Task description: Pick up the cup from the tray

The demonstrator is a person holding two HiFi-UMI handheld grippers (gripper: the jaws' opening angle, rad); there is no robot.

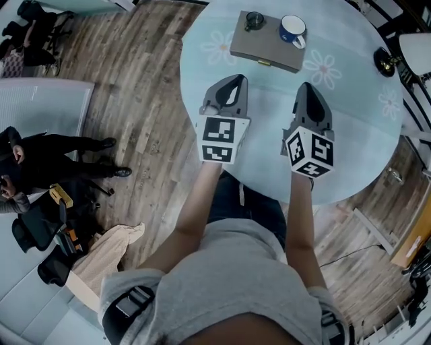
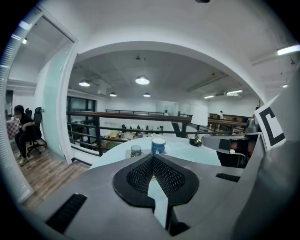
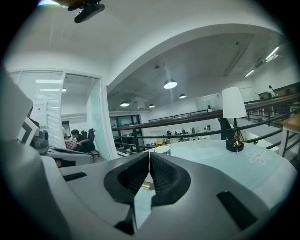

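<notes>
Cup point(image 1: 292, 29) sitting on tray point(image 1: 266, 46), looking rigid, glossy, probably breakable; rim or handle seeming the best hold. Left gripper point(image 1: 234, 82) and right gripper point(image 1: 307, 89) hovering pinched closed, empty.

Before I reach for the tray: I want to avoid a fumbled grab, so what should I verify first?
1. Left gripper ready to grasp: not ok, jaws together, empty.
2. Right gripper ready to grasp: not ok, jaws together, empty.
3. Blue mug upright on the tray: ok.
4. Small glass clear of the mug: ok, they stand apart.
5. Table between grippers and tray free of obstacles: ok.
6. Which cup is meant: cannot tell; the tray holds two.
</notes>
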